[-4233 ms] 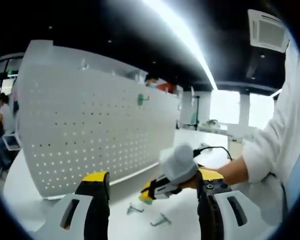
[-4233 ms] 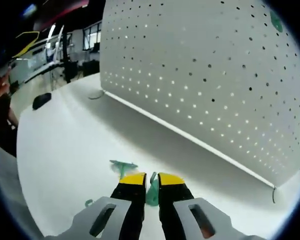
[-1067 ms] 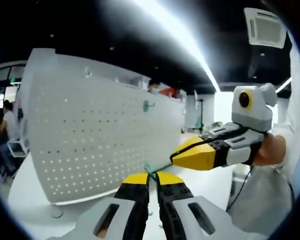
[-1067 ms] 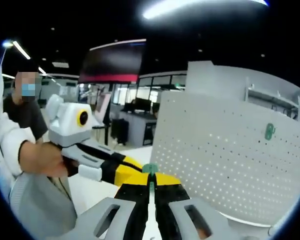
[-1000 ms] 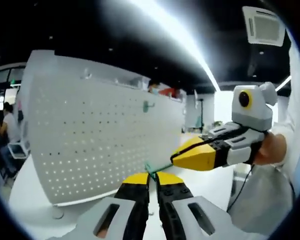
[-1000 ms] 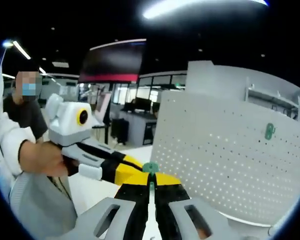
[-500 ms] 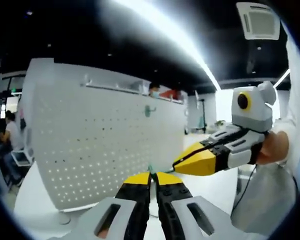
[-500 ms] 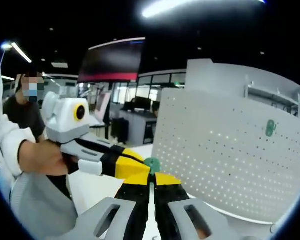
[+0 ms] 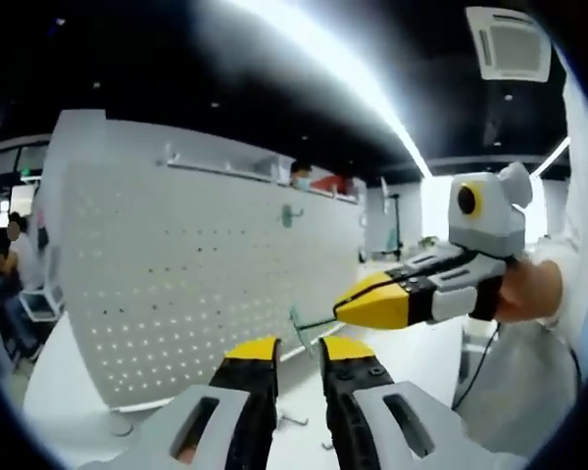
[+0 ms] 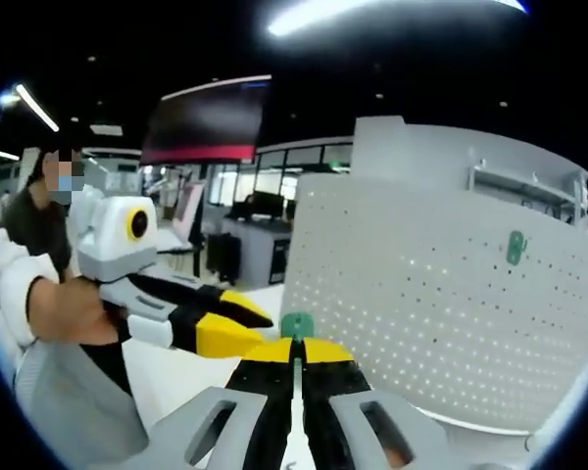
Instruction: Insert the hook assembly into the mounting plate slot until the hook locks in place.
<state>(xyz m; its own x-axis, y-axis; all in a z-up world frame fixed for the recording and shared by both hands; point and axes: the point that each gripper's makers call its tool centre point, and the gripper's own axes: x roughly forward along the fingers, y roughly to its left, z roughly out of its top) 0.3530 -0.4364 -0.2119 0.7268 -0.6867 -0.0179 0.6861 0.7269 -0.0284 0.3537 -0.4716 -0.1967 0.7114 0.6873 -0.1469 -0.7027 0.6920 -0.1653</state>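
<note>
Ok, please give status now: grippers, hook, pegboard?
Left gripper open, empty. Right gripper shut on green hook, held up in air. Pegboard ahead, apart, one hook already mounted.

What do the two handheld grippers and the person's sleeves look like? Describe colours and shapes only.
Both the left gripper and the right gripper have yellow-tipped black jaws on pale grey bodies with slotted openings. Seen from the left gripper view, the right gripper tapers to a yellow point, and a black cable hangs below it. The person wears white sleeves.
</note>
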